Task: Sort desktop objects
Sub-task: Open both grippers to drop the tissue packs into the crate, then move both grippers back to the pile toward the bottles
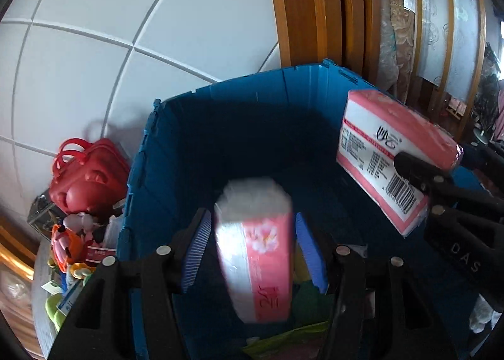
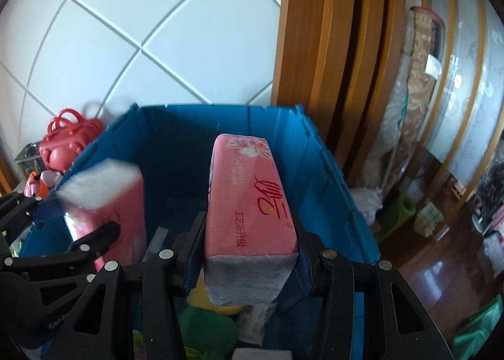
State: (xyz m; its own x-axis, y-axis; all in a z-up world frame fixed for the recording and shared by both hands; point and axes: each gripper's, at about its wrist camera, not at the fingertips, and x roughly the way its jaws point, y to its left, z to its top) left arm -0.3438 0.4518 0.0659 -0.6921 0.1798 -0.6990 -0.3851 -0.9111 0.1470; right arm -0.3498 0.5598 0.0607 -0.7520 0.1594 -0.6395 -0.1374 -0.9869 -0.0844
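While both views look down into the blue crate [image 1: 226,127], each one gives away something the other hides. From the left wrist camera, low in the frame, the left tool [image 1: 252,243] has a pink tissue pack [image 1: 255,253] between its blue pads; the pack is blurred and the pads look slightly off its sides, so a firm clamp cannot be confirmed. At right of that frame the second tissue pack [image 1: 390,158] shows its white label and barcode, a face the other camera never sees, with the right tool [image 1: 419,177] pinching it.

Over to the right wrist camera: the second pack sits dead centre, pink top face with red lettering, and the right tool [image 2: 250,259] is clamped on its near end, pads pressed to both sides. At lower left, the left tool [image 2: 94,234] carries its pack over the crate's left side.

Both packs hang above the crate's interior. Green and yellow items [image 2: 208,325] lie on its bottom. Upper left, a red bag [image 1: 88,174] sits outside the crate, toys [image 1: 69,249] below it.
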